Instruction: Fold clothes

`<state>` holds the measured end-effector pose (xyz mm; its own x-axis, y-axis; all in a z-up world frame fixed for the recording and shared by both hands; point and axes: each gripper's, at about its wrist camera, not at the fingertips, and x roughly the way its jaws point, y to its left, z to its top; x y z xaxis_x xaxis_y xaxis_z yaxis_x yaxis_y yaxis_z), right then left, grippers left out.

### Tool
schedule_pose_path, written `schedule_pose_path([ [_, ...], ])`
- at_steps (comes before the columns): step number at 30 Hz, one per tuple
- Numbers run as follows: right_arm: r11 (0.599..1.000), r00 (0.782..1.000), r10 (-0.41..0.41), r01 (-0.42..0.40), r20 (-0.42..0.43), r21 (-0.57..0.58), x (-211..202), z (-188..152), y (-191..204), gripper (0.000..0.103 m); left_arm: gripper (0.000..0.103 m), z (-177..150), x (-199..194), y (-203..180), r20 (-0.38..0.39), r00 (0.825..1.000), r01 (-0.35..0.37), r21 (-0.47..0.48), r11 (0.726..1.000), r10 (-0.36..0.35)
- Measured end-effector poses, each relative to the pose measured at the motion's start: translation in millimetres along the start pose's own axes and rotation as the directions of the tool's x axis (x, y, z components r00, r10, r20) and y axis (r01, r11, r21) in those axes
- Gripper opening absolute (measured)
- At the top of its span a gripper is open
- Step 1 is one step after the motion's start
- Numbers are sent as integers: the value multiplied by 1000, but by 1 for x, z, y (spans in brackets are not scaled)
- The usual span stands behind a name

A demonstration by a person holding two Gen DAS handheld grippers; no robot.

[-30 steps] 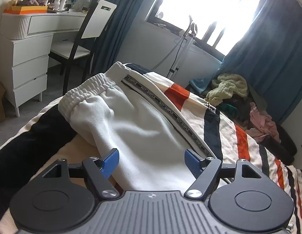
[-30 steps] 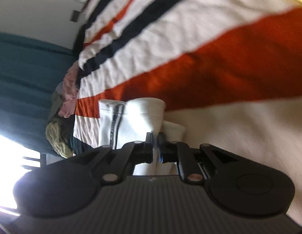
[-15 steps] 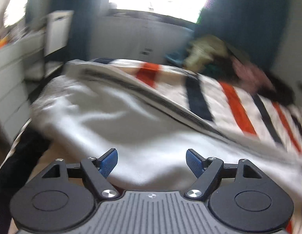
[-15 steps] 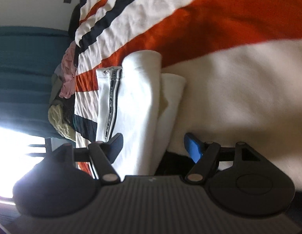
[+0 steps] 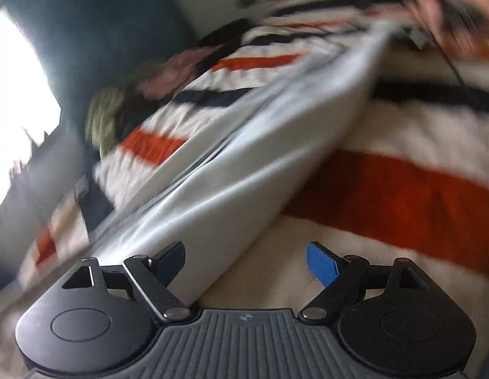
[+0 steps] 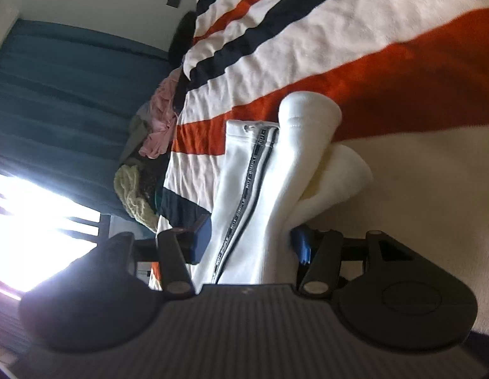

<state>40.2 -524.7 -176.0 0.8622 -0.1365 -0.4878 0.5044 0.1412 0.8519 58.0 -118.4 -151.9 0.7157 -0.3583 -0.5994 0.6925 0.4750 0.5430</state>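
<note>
White trousers (image 6: 253,170) with a black lettered side stripe lie on the striped bedspread (image 6: 339,31), their leg ends folded over one another. My right gripper (image 6: 252,240) is open, with the trouser legs running between its blue pads and under its body. The left wrist view is motion-blurred. There the trousers (image 5: 244,164) stretch from lower left to upper right. My left gripper (image 5: 246,260) is open low over the bedspread (image 5: 402,189). Its left pad sits by the trousers' edge, and only bedspread shows between the fingers.
A heap of clothes lies at the bed's far edge, with a yellow-green knit (image 6: 133,189) and a pink garment (image 6: 159,126) in it. Teal curtains (image 6: 70,94) and a bright window (image 6: 29,208) stand behind. A blurred pinkish shape (image 5: 449,9) fills the left view's top right.
My right gripper went from shut on the trouser leg to open, and the legs now lie between its fingers. My left gripper stayed open and swung fast rightwards along the trousers.
</note>
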Motion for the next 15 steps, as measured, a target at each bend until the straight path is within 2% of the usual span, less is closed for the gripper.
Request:
schedule_pose_path([
  [1,1000,1000,3,-3,-1,-3,-1,1,0,56,87,0,5,-11,4,1000,-23,46,999,23],
  [3,1000,1000,8,-8,-3,-10,-2,2,1,56,95,-3,13,-19,21,994,-104,92,990,103],
  [5,1000,1000,5,-6,-15,-20,-1,3,2,56,96,-4,20,-23,37,981,-193,121,974,189],
  [6,1000,999,-7,6,-32,-30,1,4,2,56,96,-5,23,-20,39,969,-248,128,960,245],
  [8,998,998,-32,29,-55,-58,2,3,3,56,96,-6,28,-11,44,933,-360,130,924,358],
  [9,997,997,-45,40,-65,-72,3,2,4,56,96,-7,30,-3,45,920,-393,112,913,390],
  [10,995,996,-50,44,-71,-85,2,1,4,56,96,-6,31,5,44,914,-405,79,911,402],
  [12,991,996,-34,24,-78,-130,-1,-2,11,56,96,3,31,30,28,926,-375,-29,927,376],
  [13,985,997,-13,-1,-82,-174,-4,-5,17,56,96,8,30,44,20,934,-354,-91,931,357],
  [15,948,996,15,-42,-87,-317,-13,-16,37,57,96,18,29,73,22,940,-329,-222,918,342],
])
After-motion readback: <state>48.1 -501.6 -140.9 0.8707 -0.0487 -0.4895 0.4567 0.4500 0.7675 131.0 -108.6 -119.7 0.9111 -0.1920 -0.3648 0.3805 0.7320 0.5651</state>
